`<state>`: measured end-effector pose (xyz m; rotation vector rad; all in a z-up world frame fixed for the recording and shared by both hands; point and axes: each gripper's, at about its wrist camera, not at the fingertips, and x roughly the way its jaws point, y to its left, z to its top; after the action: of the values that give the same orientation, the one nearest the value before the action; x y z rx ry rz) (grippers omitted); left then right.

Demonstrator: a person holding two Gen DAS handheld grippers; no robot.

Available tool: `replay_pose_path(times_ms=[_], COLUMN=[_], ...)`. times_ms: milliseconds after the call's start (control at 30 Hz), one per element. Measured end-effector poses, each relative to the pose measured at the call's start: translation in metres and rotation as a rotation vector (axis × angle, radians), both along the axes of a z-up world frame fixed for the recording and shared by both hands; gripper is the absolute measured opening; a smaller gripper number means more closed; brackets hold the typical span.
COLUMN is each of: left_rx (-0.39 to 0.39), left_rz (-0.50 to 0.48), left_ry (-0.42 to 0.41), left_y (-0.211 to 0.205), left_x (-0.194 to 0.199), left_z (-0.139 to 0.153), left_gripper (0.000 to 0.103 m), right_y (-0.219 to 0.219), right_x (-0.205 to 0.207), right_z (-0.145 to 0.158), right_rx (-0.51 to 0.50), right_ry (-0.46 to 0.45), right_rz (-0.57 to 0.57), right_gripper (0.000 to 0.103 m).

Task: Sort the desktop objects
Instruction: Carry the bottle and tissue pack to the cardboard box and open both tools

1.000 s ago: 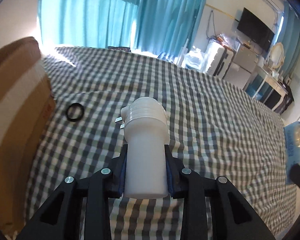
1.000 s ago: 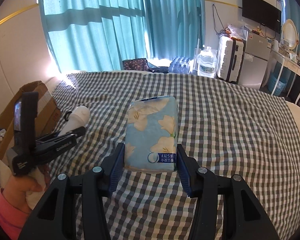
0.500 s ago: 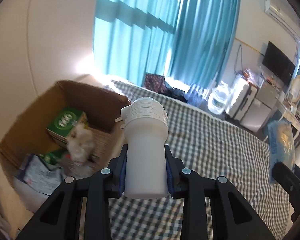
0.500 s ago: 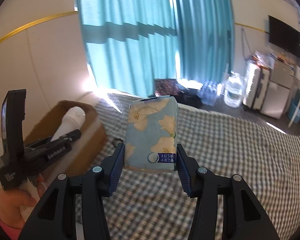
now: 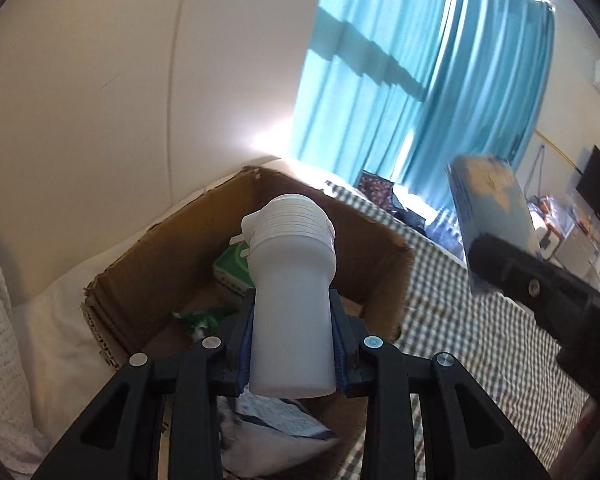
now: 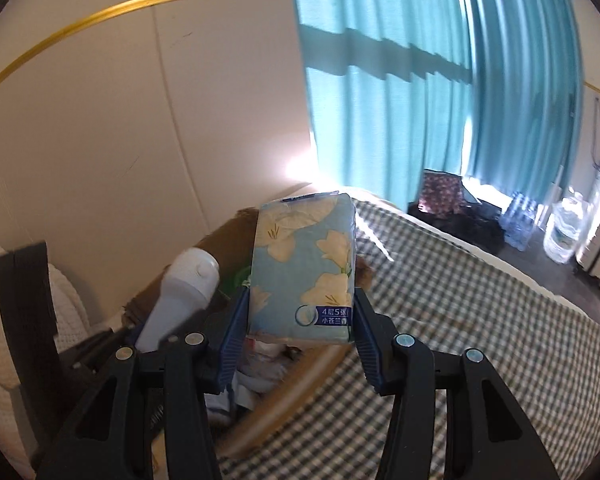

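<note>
Both jaws were clamped, the left gripper [image 5: 292, 344] on a white bottle [image 5: 291, 300] and the right gripper [image 6: 300, 332] on a tissue pack [image 6: 305, 268], each poised over the cardboard box [image 5: 172, 264], apparently for dropping in.

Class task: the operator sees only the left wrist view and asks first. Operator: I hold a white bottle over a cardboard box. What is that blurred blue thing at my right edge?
Observer: A tissue pack with a cream flower print, clamped in the right gripper.
Operator: Any writing on it?
Observer: Yes, a dark blue label with white characters at its lower right corner.
Operator: Is my white bottle visible from there?
Observer: Yes, at the left, in the left gripper, over the cardboard box.
Operator: Anything on the wall above?
Observer: A gold trim line arcs across it.
</note>
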<state>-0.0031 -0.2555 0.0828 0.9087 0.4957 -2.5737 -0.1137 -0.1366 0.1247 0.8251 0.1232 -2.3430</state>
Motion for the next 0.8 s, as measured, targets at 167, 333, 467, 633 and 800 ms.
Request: replay_pose_path(times_ms=[167, 333, 467, 633, 800], left_rx=[0.021, 0.044, 0.037, 0.017, -0.028], left_rz=[0.02, 0.065, 0.099, 0.057, -0.038], left_ry=[-0.037, -0.029, 0.008, 0.025, 0.035], left_y=[-0.013, -0.023, -0.021, -0.001, 0.043], left_x=[-0.008, -0.006, -0.002, -0.008, -0.011], left_z=[-0.021, -0.025, -0.018, -0.004, 0.016], left_gripper=[0.032, 0.051, 0.079, 0.089, 0.091], right_y=[-0.038, -0.052, -0.04, -0.001, 0.058], right_x=[-0.014, -0.036, -0.041, -0.028, -0.009], right_z=[-0.006, -0.017, -0.024, -0.018, 0.0], right_rx=[0.0, -0.02, 0.004, 0.027, 0.02], right_ry=[-0.029, -0.097, -0.088, -0.031, 0.021], right_rz=[0.022, -0.002, -0.08, -0.145, -0.233], right_gripper=[0.05, 0.071, 0.073, 0.073, 0.073])
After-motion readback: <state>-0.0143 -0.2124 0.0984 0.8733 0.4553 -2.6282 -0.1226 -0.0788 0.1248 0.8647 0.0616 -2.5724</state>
